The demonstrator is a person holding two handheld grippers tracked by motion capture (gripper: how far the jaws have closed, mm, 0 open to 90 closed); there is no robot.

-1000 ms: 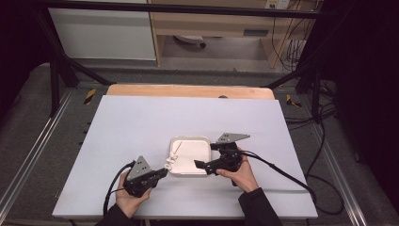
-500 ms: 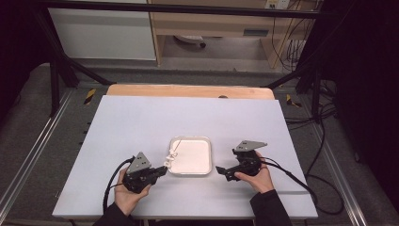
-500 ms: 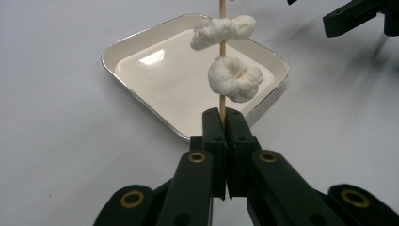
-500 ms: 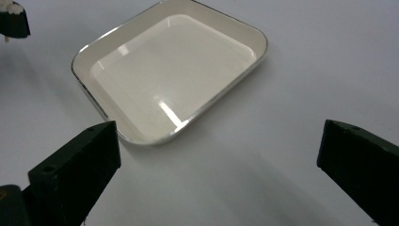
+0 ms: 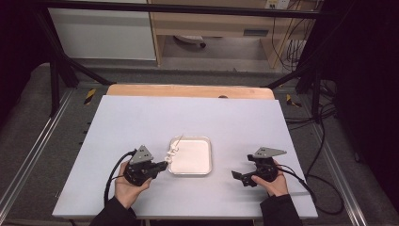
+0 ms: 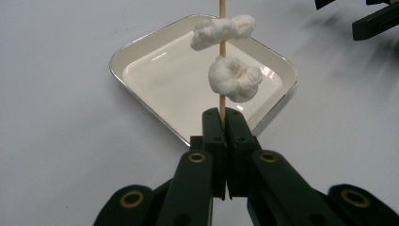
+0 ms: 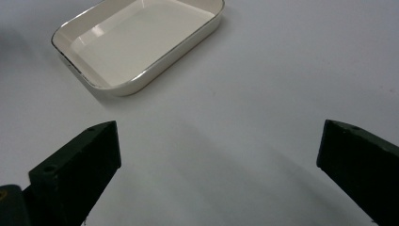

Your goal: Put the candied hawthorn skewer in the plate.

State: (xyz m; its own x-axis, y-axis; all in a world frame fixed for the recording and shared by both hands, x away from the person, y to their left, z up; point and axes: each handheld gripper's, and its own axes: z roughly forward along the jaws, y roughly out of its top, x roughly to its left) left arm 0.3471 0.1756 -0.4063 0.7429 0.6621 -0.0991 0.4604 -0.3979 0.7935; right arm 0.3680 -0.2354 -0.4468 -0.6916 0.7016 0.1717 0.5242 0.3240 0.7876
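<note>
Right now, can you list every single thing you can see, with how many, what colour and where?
Table: one, pale grey top with a wooden far edge, middle of the high view.
Dish: one, cream, shallow and nothing lying in it, on the table between the grippers.
Skewer: one, light wood, held over the dish.
Puffy lumps: two, white, threaded on the skewer.
Cabinet: one, white, beyond the table.
Left gripper: one, black, shut on the skewer.
Right gripper: one, black, jaws wide open, right of the dish.
Hands: two, at the near table edge.
</note>
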